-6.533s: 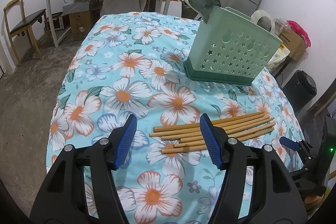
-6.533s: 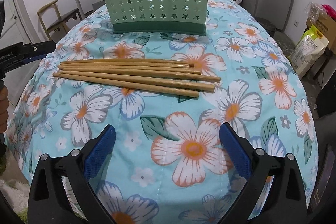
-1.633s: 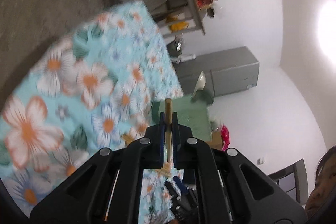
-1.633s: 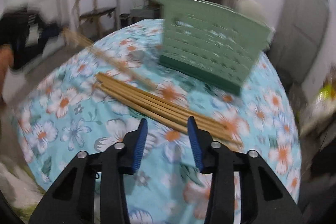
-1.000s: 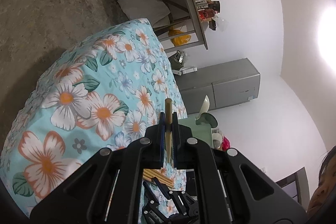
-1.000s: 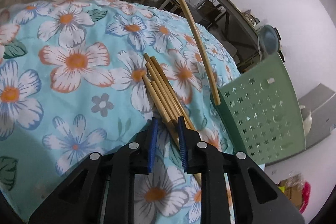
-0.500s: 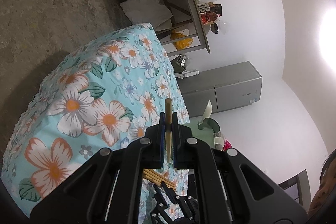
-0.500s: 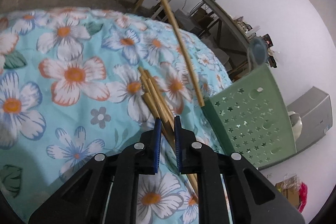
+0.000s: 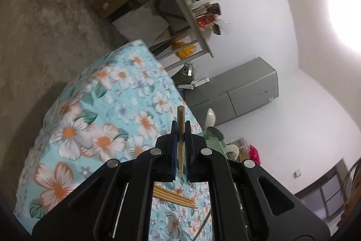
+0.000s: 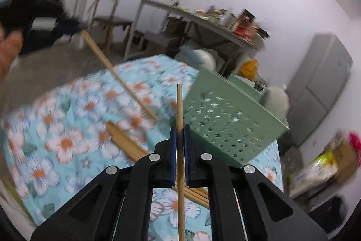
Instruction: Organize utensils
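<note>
My left gripper [image 9: 180, 125] is shut on a bamboo chopstick [image 9: 180, 119], held above the floral table [image 9: 101, 110]; the stick's end pokes out past the blue pads. In the right wrist view the left gripper [image 10: 70, 26] shows blurred at upper left, its chopstick [image 10: 117, 76] slanting down toward the table. My right gripper [image 10: 179, 130] has its jaws closing tight on another chopstick [image 10: 179, 105], pads pressing it, lifted off the cloth. The remaining chopsticks [image 10: 126, 143] [image 9: 173, 195] lie in a bundle on the cloth. The green star-holed holder [image 10: 227, 121] stands just right of the right gripper.
A grey fridge [image 9: 243, 92] stands behind the table. A cluttered desk [image 10: 203, 19] and a wooden chair [image 10: 106, 10] are at the back, with boxes and bags [image 10: 327, 162] on the floor at right. A person's hand [image 10: 6, 53] is at the left edge.
My right gripper closed on one chopstick, lifted it off the bundle and rolled upright. The left gripper rose a little, still gripping its chopstick.
</note>
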`<state>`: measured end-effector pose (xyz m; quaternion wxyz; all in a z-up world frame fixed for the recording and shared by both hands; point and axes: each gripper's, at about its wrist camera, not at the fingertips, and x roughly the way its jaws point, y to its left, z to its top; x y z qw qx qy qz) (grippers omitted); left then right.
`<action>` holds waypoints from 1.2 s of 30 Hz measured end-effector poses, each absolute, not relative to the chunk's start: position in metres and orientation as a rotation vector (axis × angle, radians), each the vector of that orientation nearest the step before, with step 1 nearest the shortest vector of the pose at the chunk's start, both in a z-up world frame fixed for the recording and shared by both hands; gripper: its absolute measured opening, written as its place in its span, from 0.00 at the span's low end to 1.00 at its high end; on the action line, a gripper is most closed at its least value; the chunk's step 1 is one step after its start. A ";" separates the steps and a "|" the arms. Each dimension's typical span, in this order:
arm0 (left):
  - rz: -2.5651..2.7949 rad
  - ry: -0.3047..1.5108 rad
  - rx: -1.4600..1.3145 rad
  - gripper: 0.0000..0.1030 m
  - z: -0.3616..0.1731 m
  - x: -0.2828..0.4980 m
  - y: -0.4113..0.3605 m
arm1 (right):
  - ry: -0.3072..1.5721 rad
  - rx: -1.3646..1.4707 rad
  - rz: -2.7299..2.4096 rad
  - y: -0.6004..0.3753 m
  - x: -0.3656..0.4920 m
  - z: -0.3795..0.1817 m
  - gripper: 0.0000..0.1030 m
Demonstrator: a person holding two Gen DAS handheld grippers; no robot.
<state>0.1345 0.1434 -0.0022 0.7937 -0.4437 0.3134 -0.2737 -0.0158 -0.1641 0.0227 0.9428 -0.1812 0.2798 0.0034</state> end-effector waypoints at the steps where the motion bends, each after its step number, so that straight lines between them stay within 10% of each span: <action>1: -0.598 0.656 -0.929 0.04 0.006 0.132 0.140 | 0.564 -0.333 0.001 -0.171 -0.018 0.028 0.06; 36: -0.840 0.383 -0.272 0.04 0.152 0.155 -0.047 | 0.379 0.222 0.026 -0.298 -0.027 0.085 0.06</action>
